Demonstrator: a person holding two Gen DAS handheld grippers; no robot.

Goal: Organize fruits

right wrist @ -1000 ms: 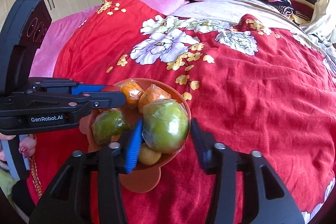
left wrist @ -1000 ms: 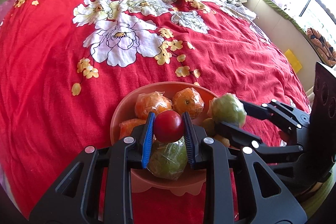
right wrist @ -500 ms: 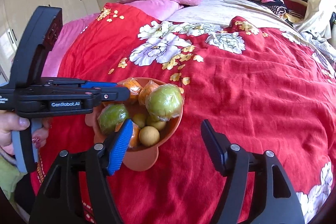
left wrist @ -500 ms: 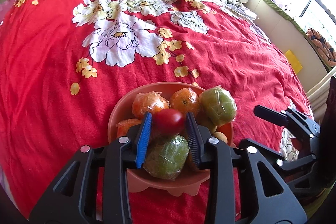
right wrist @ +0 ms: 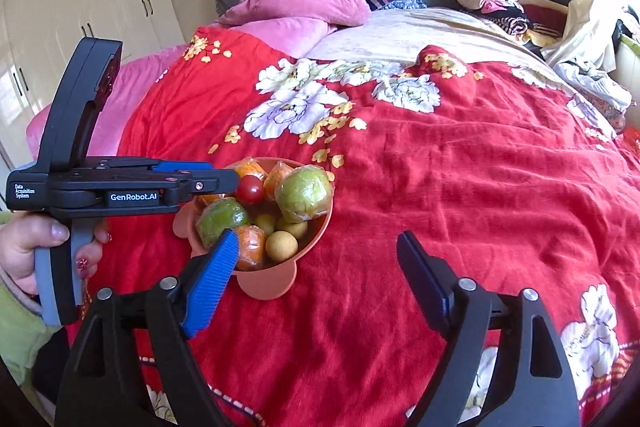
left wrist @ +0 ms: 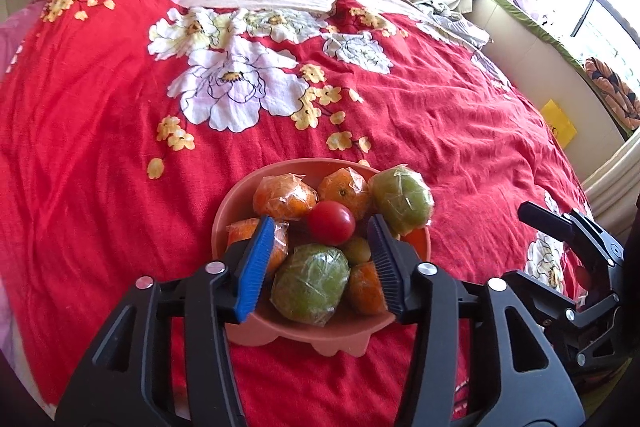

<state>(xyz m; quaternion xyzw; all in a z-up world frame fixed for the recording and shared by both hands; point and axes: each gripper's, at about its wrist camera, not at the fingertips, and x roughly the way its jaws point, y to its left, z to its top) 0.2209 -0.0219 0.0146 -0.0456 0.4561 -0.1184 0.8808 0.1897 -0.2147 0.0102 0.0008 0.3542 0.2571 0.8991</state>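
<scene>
Resting now in the bowl point(left wrist: 236, 195), the tomato point(left wrist: 331, 221) has left the left gripper point(left wrist: 316, 259); both it and the right gripper point(right wrist: 316, 263) gape wide, empty.

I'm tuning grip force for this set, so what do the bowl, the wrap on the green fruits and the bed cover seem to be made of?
Bowl: likely matte terracotta-coloured plastic, judging by its moulded scalloped foot and even colour. Wrap on the green fruit: thin clear plastic film, creased and glinting; the oranges carry it too. Bed cover: soft woven fabric, probably cotton, with fine wrinkles and printed flowers.
</scene>
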